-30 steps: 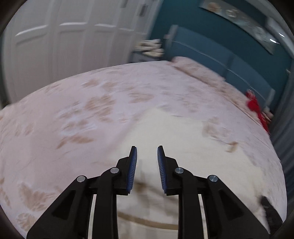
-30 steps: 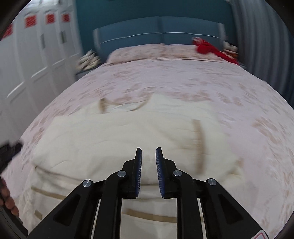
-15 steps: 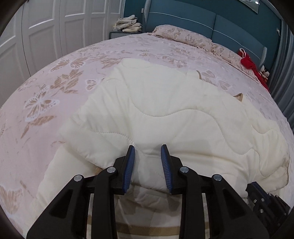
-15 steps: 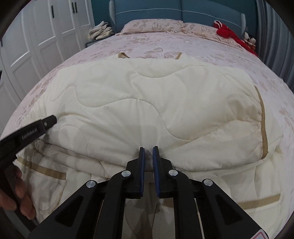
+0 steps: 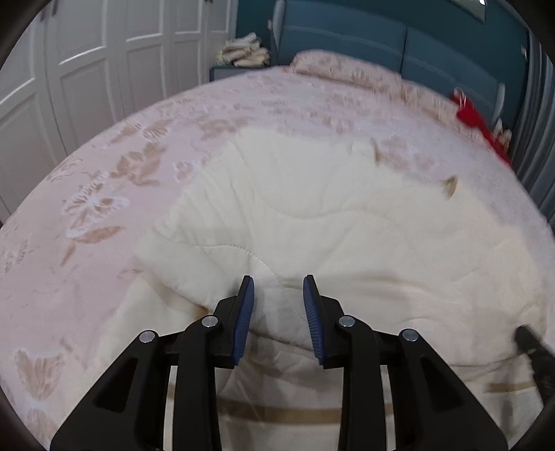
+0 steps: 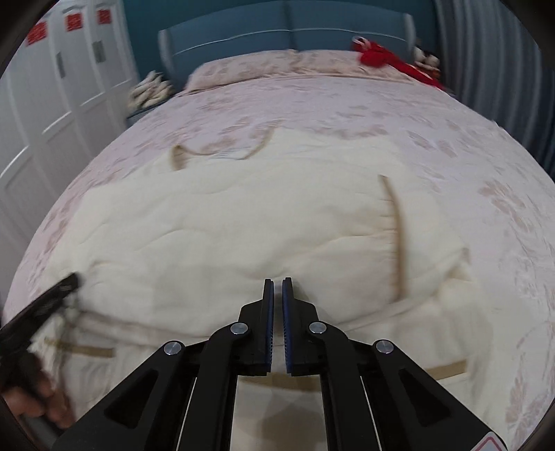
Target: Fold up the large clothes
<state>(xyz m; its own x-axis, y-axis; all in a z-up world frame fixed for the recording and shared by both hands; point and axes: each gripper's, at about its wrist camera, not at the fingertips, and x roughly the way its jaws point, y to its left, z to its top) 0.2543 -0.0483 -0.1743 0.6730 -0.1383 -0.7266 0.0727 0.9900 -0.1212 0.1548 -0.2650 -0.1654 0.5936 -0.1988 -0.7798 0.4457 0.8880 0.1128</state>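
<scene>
The left claw hovers wide open over the folded cream quilted garment spread on the bed, likely just let go; the right claw sits nearly closed, gripping nothing visible.

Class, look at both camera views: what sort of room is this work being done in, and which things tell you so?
Almost certainly a bedroom. A wide bed with a pink floral bedspread sits against a padded blue headboard, with a pillow at its head. White panelled wardrobe doors line one wall.
</scene>
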